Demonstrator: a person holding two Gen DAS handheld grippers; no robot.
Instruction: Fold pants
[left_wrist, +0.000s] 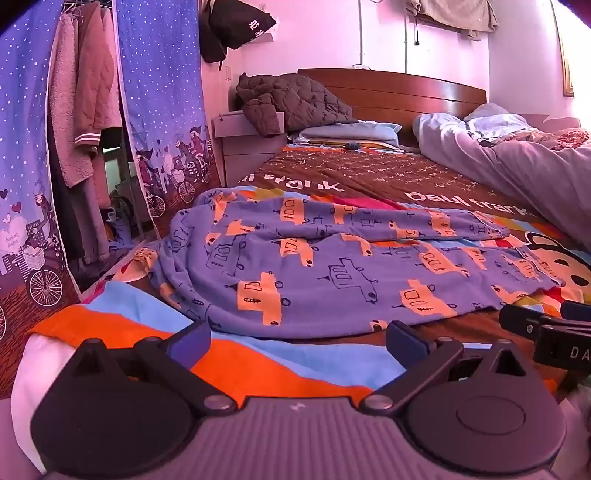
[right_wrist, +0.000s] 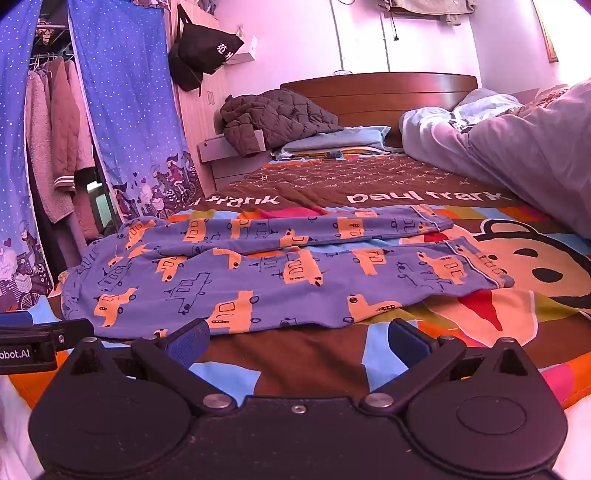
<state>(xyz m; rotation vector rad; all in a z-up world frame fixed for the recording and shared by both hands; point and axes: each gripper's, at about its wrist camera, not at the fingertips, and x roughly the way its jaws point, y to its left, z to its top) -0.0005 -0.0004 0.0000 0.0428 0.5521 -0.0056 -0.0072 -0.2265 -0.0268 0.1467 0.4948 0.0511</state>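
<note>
Pants (right_wrist: 258, 273) look soft, light, floppy; best grabbed at the waistband, left of frame, or the leg cuffs, right. Left gripper (left_wrist: 297, 338) and right gripper (right_wrist: 298, 338) both spread wide, holding nothing, just short of the near hem. Pants lie flat mid-frame on the bedspread (right_wrist: 314, 354), legs side by side.

Soft, matt blue cloth pants (right_wrist: 258, 273) printed with orange cars lie on a brightly printed cloth bedspread (right_wrist: 369, 184), backed by a glossy, smooth wooden headboard (right_wrist: 376, 96) and a quilted, matt brown jacket (right_wrist: 280, 114). The right gripper (right_wrist: 295, 341) shows matt black plastic arms, textured blue pads (right_wrist: 186, 343) and shiny metal pivot pins.
</note>
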